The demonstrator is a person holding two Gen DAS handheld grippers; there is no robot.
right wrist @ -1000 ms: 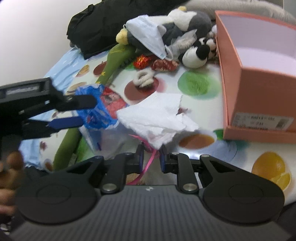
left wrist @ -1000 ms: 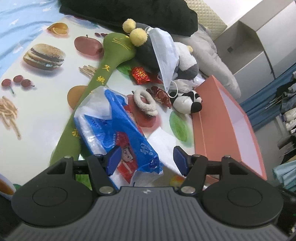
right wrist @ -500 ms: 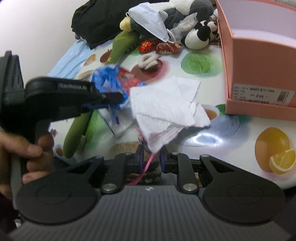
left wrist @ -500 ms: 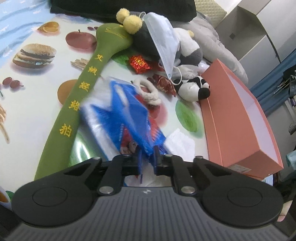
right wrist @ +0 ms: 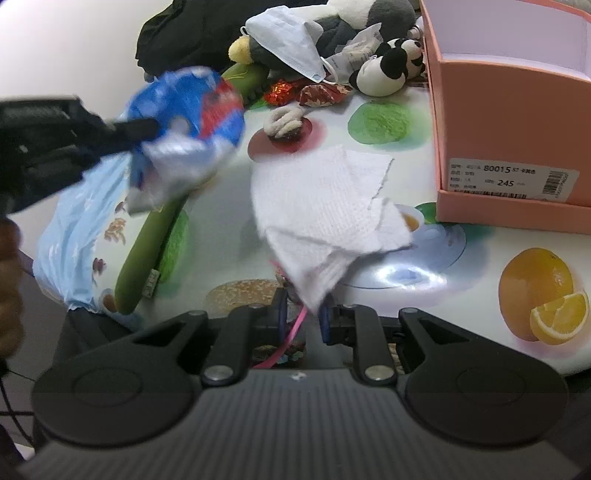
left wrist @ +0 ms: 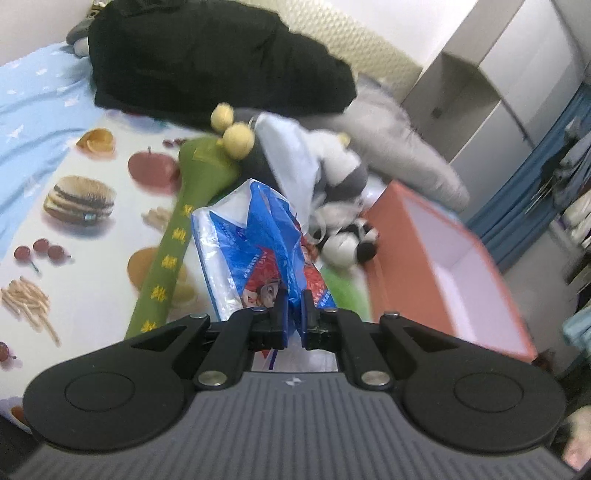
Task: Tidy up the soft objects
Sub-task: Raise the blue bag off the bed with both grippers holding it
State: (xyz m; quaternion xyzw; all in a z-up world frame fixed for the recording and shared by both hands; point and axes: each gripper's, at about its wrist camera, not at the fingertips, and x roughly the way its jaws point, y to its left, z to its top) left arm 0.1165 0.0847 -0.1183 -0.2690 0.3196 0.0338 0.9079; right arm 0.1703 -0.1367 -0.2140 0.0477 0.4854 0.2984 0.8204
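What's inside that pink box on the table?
The pink box stands open; only a pale lilac inner wall and part of its floor show, with nothing visible in it. The near wall hides the rest of the floor.

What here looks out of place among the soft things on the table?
A face mask lies draped over the big plush toy at the far edge. It is no part of the toy, and it hangs askew across it.

Blue-and-white plastic bag (left wrist: pixel 258 254) (red print), salmon-pink box (left wrist: pixel 436 258), green plush (left wrist: pixel 173 236)
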